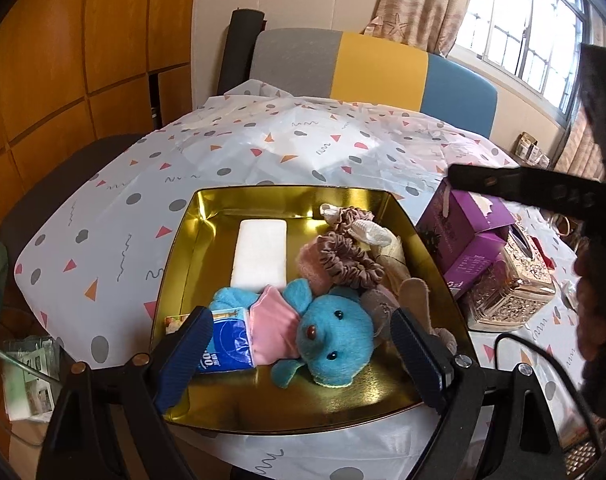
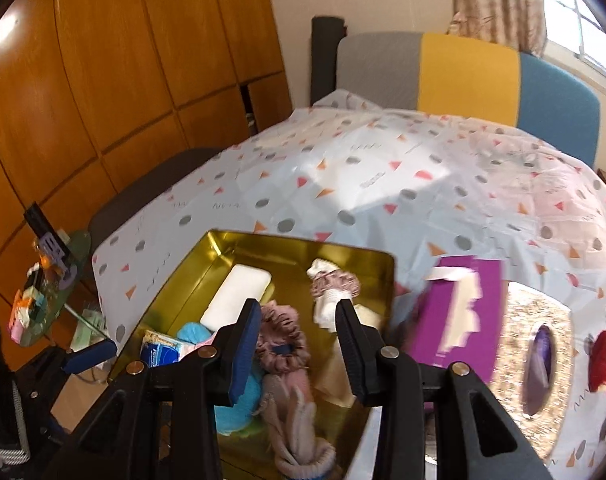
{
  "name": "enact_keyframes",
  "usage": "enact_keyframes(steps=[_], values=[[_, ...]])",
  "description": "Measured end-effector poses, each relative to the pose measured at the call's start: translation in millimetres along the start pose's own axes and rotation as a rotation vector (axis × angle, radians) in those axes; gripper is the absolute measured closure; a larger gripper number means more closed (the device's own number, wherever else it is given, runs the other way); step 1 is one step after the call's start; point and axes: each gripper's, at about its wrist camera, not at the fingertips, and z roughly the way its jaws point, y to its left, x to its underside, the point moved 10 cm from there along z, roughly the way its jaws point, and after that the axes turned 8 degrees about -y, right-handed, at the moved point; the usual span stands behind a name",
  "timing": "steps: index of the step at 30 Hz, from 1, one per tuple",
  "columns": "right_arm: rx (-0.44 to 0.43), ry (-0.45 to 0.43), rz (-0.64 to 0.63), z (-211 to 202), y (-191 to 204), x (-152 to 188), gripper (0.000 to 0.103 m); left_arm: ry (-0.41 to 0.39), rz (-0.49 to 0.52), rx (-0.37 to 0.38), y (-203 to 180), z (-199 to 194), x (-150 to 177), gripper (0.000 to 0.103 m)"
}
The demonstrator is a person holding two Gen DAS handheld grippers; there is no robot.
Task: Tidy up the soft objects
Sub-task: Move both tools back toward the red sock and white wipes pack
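Note:
A gold metal tray (image 1: 207, 208) sits on the patterned tablecloth and holds soft things: a blue plush toy (image 1: 331, 340) in a pink shirt, a white sponge (image 1: 259, 254), a blue tissue pack (image 1: 225, 340), brown scrunchies (image 1: 349, 258) and a grey plush (image 1: 411, 296). My left gripper (image 1: 303, 356) is open, its fingers on either side of the blue plush, above the tray's near end. My right gripper (image 2: 299, 348) is open and empty above the pink scrunchie (image 2: 281, 338) and grey plush (image 2: 299, 420) in the tray (image 2: 303, 250).
A purple box (image 1: 463, 236) and a glittery tissue holder (image 1: 519, 284) stand right of the tray. A small red item (image 2: 599, 360) lies at the far right. A grey, yellow and blue chair (image 1: 375, 68) stands behind the table. A small side table with clutter (image 2: 43, 292) is at left.

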Motion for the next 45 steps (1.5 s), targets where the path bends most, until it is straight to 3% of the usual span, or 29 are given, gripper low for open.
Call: enact_keyframes(steps=[10,21,36,39,42,45], values=[[0.148,-0.102,0.086,-66.9,-91.4,-6.7,0.064,-0.025,0.064,0.017,-21.4,-8.3,-8.9,0.012],[0.417,-0.106,0.236,-129.4,-230.9,35.4,0.064,-0.072,0.192,0.087,-74.6,-20.9,-27.2,0.012],[0.799,-0.107,0.595,-216.6,-421.3,139.3,0.064,-0.126,0.367,0.222,-181.6,-28.2,-53.1,0.012],[0.867,-0.119,0.701,-231.6,-446.9,168.1,0.064,-0.124,0.407,0.245,-205.9,-25.0,-54.0,0.012],[0.886,-0.129,0.873,-246.8,-465.2,195.1,0.064,-0.102,0.429,0.282,-235.8,-18.8,-53.2,0.012],[0.906,-0.148,0.969,-259.4,-471.2,210.7,0.064,-0.089,0.473,0.338,-276.6,-14.1,-52.9,0.012]])
